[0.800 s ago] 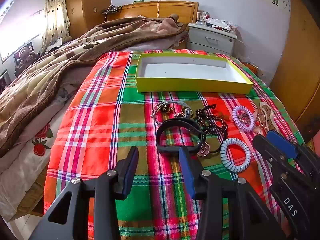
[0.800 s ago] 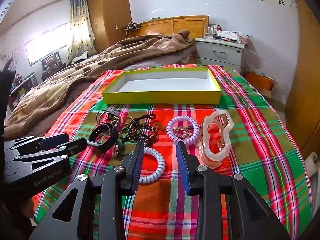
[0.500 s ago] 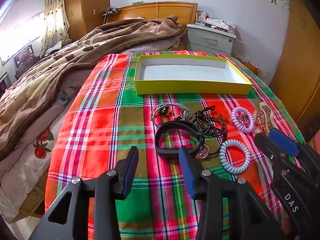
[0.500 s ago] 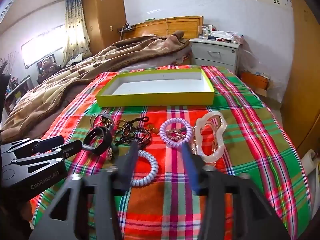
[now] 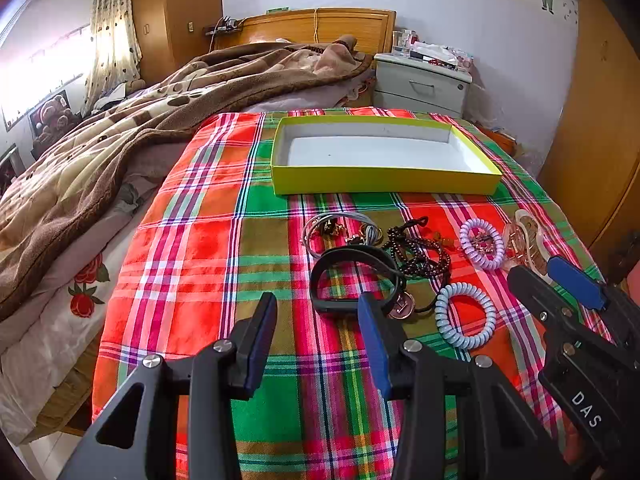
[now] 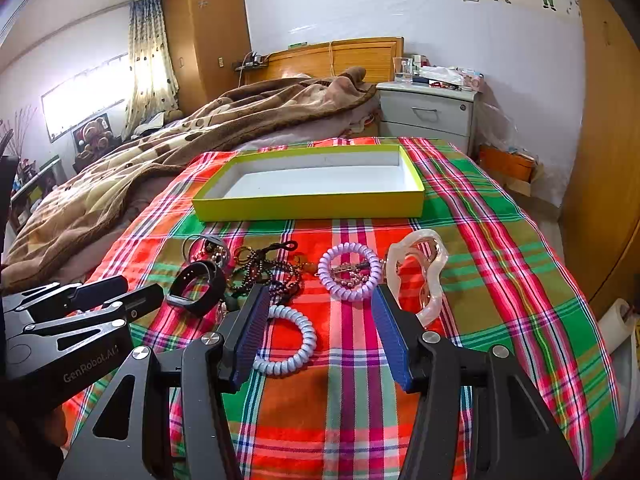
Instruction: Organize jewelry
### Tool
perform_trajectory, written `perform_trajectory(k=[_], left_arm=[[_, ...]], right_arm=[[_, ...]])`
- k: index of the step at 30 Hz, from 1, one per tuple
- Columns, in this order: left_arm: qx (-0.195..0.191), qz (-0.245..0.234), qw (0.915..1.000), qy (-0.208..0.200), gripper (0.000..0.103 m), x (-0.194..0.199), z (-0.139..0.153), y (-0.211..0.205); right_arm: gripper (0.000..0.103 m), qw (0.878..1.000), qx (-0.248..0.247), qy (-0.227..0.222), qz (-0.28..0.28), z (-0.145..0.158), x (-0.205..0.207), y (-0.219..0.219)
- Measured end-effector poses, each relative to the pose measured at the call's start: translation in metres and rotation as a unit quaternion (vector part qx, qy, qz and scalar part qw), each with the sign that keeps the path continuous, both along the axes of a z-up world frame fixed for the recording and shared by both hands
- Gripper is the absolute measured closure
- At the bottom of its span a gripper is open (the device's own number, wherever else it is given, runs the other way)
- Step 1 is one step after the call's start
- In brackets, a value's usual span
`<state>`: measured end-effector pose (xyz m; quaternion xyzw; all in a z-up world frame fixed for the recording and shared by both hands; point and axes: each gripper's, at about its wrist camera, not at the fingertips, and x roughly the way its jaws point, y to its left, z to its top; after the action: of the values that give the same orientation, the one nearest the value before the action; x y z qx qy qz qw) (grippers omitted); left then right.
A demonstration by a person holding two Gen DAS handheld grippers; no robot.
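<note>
Right wrist view: right gripper (image 6: 316, 330) jaws just spread wide, empty, above the pale-blue coil band (image 6: 286, 340); left gripper (image 5: 316, 340) also apart — pickup imminent.

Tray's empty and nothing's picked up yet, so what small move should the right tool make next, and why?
Probably ease the right tool down and forward over the pale blue coil hair tie. It lies nearest, partly between the open fingers, clear of the tangled pieces, and the yellow tray behind it holds nothing. The tool carries nothing.
</note>
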<state>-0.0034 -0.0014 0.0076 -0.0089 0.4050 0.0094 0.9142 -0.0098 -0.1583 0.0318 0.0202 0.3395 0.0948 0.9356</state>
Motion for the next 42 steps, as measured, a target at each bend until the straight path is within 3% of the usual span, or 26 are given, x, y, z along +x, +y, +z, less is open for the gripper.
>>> perform_trajectory(k=[42], left_arm=[[-0.004,0.003,1.0000,0.003,0.059,-0.0006,0.0002,0.0035]], right_arm=[[0.049,1.000,0.001,0.007,-0.001,-0.0030,0.0019,0.0014]])
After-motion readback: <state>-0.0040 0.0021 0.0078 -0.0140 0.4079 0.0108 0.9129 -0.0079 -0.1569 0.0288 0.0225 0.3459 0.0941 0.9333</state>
